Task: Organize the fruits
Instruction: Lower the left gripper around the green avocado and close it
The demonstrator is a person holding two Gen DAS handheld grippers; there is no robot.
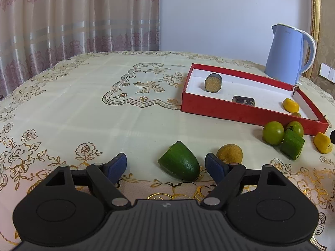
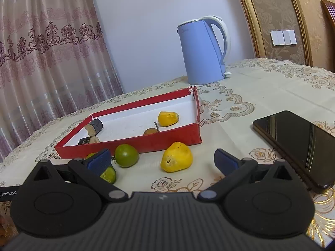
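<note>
Left gripper point(image 1: 166, 165): fingers spread wide, holding nothing, low over the near edge of the table. A dark green cut fruit piece point(image 1: 179, 162) lies on the cloth between the blue pads, touching neither. Just beyond the right-hand pad sits a brownish-yellow round fruit point(image 1: 229, 153).

Right gripper point(image 2: 162, 160): fingers likewise spread wide, empty. A yellow fruit piece point(image 2: 176, 156) rests on the cloth between and slightly ahead of the pads. A round green fruit point(image 2: 126, 155) lies just left of it; a green cut piece point(image 2: 108, 174) is partly hidden behind the left-hand pad.

Surface: a cream tablecloth point(image 1: 83, 104) with gold floral embroidery and a scalloped central motif covers the table. A black phone point(image 2: 297, 144) lies flat, screen up, to the right of the right gripper.

Middle ground: a shallow red box point(image 2: 146, 144) with a white interior stands on the cloth, the loose green and yellow fruits close against its near wall. Inside it lie two dark-skinned cut pieces point(image 2: 94, 126) near one corner, a yellow piece point(image 2: 168, 118) and a small brown stemmed fruit point(image 2: 151, 131). One far corner of the box is split.

Far ground: a pale blue electric kettle point(image 2: 202, 52) stands upright behind the box, near the table's back edge. Behind it, a plain white wall point(image 2: 146, 21); to the left, patterned pink-and-cream curtains point(image 1: 73, 16); to the right, gold-framed damask wall panelling with a row of white switches point(image 2: 282, 38).
</note>
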